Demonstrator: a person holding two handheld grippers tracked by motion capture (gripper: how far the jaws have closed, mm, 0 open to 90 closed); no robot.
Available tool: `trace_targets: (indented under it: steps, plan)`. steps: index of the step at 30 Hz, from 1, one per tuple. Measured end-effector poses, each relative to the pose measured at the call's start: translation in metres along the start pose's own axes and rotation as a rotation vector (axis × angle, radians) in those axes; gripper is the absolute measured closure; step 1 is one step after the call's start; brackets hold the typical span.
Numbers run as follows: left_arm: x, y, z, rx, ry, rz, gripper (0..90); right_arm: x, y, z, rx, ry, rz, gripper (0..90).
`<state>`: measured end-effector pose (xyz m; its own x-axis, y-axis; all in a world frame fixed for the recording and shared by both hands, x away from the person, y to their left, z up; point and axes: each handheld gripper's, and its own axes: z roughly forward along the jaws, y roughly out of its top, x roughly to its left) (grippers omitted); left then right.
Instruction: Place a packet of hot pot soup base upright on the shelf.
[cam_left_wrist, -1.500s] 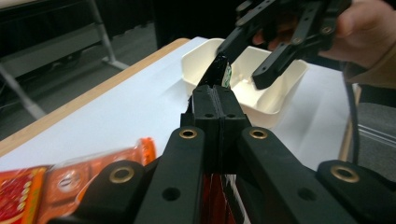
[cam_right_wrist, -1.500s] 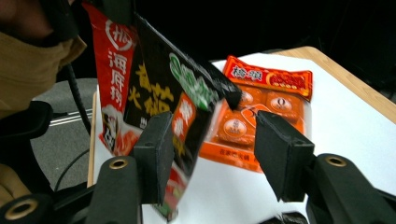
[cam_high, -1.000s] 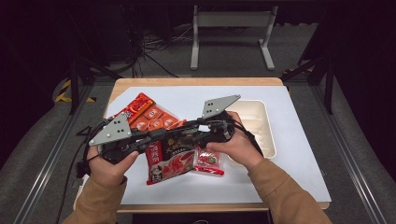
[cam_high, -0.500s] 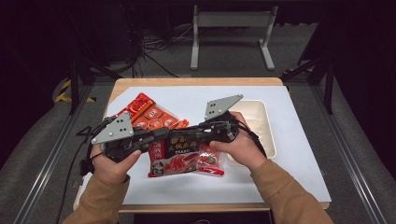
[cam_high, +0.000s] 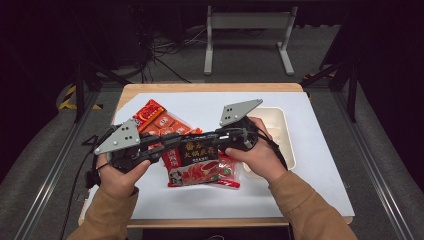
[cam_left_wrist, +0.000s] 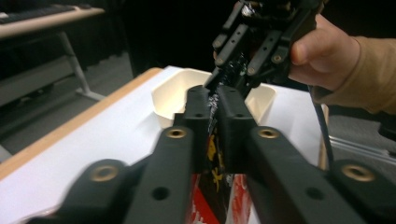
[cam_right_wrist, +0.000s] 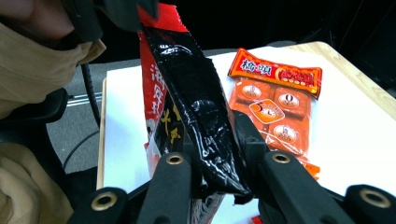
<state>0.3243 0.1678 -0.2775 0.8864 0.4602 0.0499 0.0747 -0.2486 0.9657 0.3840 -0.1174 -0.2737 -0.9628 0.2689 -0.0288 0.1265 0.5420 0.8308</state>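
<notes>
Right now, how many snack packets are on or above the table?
2: a red-and-black packet held between both grippers, and an orange packet lying flat behind it. Others may be hidden underneath.

Tray (cam_high: 280, 131) right of pouch (cam_high: 200, 162), table (cam_high: 310, 175) beneath

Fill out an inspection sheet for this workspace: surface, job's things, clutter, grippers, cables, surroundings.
Surface: white mat on a wooden table.
Job's things: red and black pouch held up between the two grippers; cream tray to its right on the mat.
Clutter: orange snack pack lying flat on the mat behind the pouch.
Grippers: left gripper pinches the pouch's top edge, its jaws having just eased slightly; right gripper has just closed on the same edge from the other end.
Cables: black cable trailing off the table's left side; more on the floor behind.
Surroundings: dark room, grey metal stand beyond the table.
</notes>
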Motion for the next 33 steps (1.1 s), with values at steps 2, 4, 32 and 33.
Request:
trace_targets:
  steps: [2, 4, 32, 33]
  plan:
    - [0.001, 0.000, -0.003, -0.001, 0.005, -0.001, 70.3, -0.002, 0.000, -0.002, 0.003, -0.004, 0.007, 78.4]
    - [0.002, 0.000, -0.006, 0.018, 0.022, 0.003, 71.8, -0.003, 0.001, -0.005, 0.004, -0.014, 0.010, 78.4]
    - [0.031, -0.020, -0.017, 0.087, 0.173, -0.104, 27.4, -0.036, 0.023, -0.070, -0.052, -0.201, -0.017, 78.3]
    - [0.031, -0.020, -0.017, 0.087, 0.173, -0.104, 26.0, -0.036, 0.023, -0.070, -0.052, -0.201, -0.017, 78.3]
